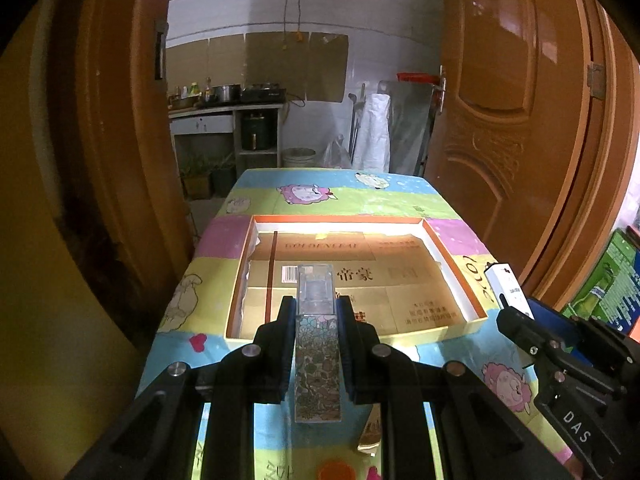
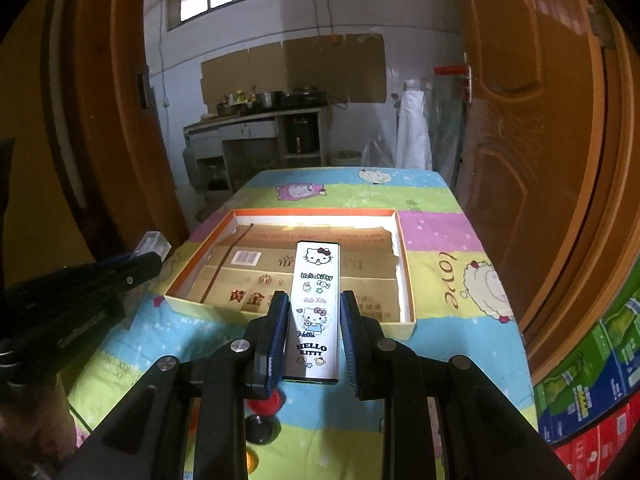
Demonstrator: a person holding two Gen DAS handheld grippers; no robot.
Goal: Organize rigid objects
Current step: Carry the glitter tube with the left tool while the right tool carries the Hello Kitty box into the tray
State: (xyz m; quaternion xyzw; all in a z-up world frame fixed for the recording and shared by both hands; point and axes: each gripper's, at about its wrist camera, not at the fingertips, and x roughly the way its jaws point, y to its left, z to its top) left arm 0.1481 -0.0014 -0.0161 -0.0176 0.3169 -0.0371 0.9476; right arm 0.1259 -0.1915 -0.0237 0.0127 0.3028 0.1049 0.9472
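"HELLO KITTY" repeats along the white rectangular case (image 2: 317, 308), "love" marks the cartoon-print tablecloth (image 2: 450, 280), "GOLDENLEAF" lines the orange-rimmed cardboard box (image 1: 324, 245), and "DAS" labels the black gripper body (image 1: 576, 426) at lower right.

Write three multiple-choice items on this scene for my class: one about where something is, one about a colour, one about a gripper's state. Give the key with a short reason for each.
1. Where is the shallow box?
A. on the patterned tablecloth, ahead of both grippers
B. on the kitchen counter
C. on the floor by the door

2. What colour is the box's outer rim?
A. blue
B. orange
C. black

3. What is the state of the right gripper?
A. open and holding nothing
B. shut on the Hello Kitty case
C. shut on a red cap

Key:
1 A, since both wrist views show the box lying on the cloth beyond the fingers.
2 B, since an orange edge runs along its walls.
3 B, since the case sits between the blue pads; likewise the left gripper is shut on the floral case.
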